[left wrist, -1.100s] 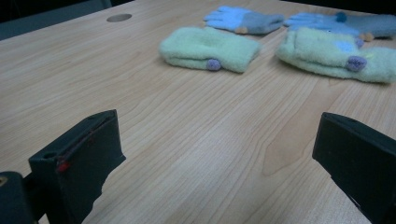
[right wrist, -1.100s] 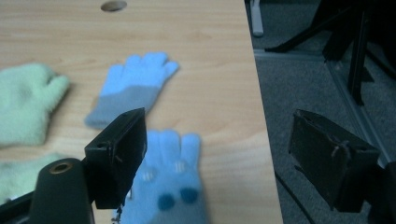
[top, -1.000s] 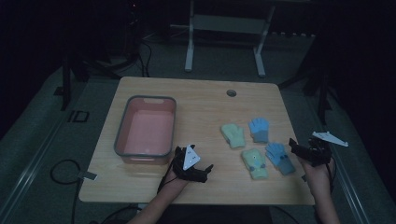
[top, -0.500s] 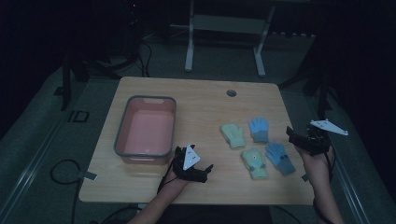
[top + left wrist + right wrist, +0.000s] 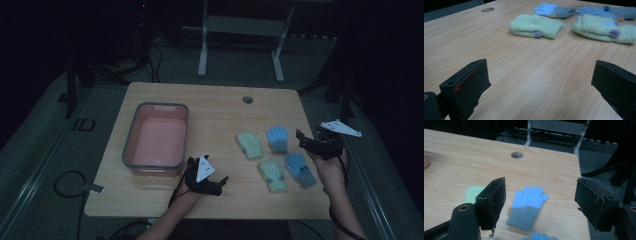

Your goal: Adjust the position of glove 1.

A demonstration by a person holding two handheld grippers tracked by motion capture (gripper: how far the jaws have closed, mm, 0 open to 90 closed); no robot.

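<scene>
Four small fuzzy knit gloves, two blue (image 5: 277, 138) and two pale green (image 5: 249, 144), lie on the wooden table's (image 5: 215, 115) right half, well apart from the pink plastic bin (image 5: 156, 140). My right gripper (image 5: 540, 202) hangs wide and empty above the far blue glove; I judge a straight descent over its grey cuff grips best. My left gripper (image 5: 537, 85) rests wide and empty.
</scene>
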